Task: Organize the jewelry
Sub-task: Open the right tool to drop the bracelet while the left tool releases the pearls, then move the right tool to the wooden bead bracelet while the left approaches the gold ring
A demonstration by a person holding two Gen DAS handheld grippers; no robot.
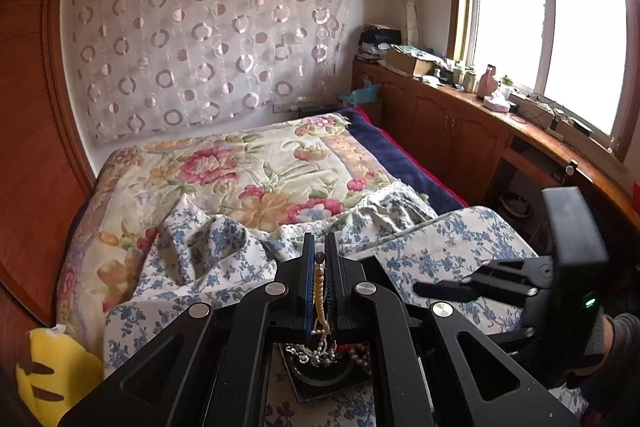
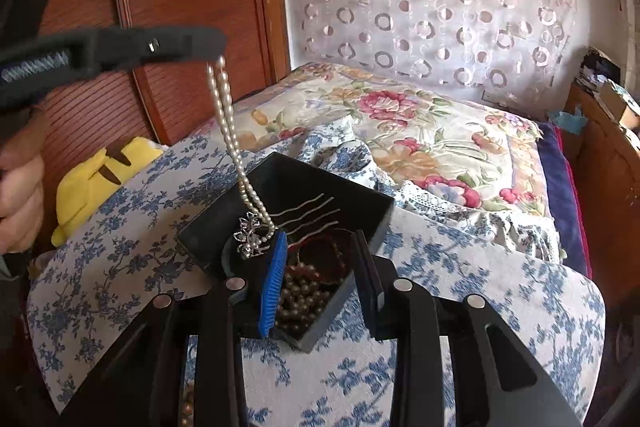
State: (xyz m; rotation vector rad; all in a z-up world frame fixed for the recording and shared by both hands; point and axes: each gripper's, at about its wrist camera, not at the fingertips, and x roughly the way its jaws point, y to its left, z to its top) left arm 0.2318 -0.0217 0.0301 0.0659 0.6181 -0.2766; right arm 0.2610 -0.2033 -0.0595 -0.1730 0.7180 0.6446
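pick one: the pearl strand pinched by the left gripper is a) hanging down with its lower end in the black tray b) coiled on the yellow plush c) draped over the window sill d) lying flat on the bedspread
a: in the right wrist view the pearl strand hangs from the shut left gripper, and its lower end, by a silver flower charm, reaches into the black tray.

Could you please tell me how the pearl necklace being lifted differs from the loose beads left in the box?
The pearl necklace is pale white and hangs stretched from the left gripper; the beads are duller, brownish and lie heaped in the black box. The necklace's pearls look smaller, the beads rounder. Both are beaded.
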